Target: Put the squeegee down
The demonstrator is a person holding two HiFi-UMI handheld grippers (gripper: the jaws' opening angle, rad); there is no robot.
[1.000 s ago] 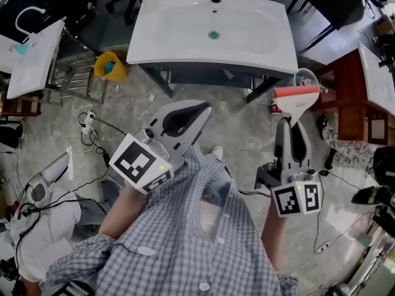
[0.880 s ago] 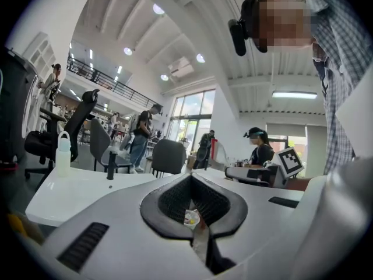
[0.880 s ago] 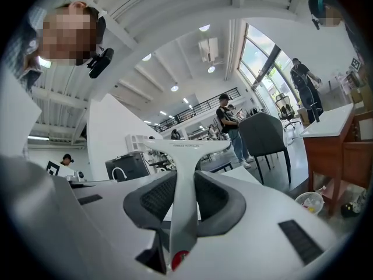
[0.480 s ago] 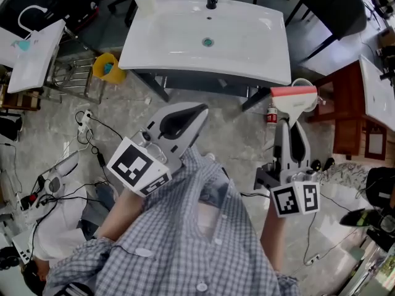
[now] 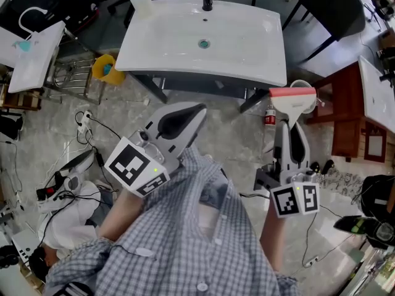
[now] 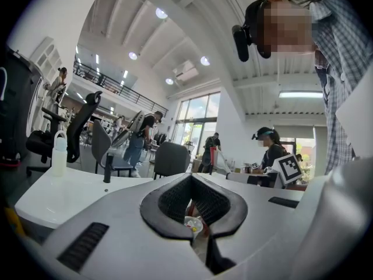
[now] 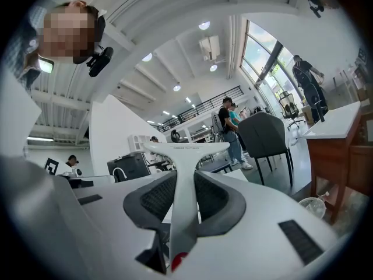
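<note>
Head view: your left hand-held gripper points toward a white ceramic washbasin, with its jaws together. Your right hand-held gripper grasps the handle of a white plastic squeegee with a red blade edge. The squeegee is held in the air above the grey stone floor, near the basin's front right corner.

Left gripper view: the jaws meet at their tips, clenched on nothing.

Right gripper view: both pads press the squeegee's handle, and its T-shaped head stands upright beyond the tips.
</note>
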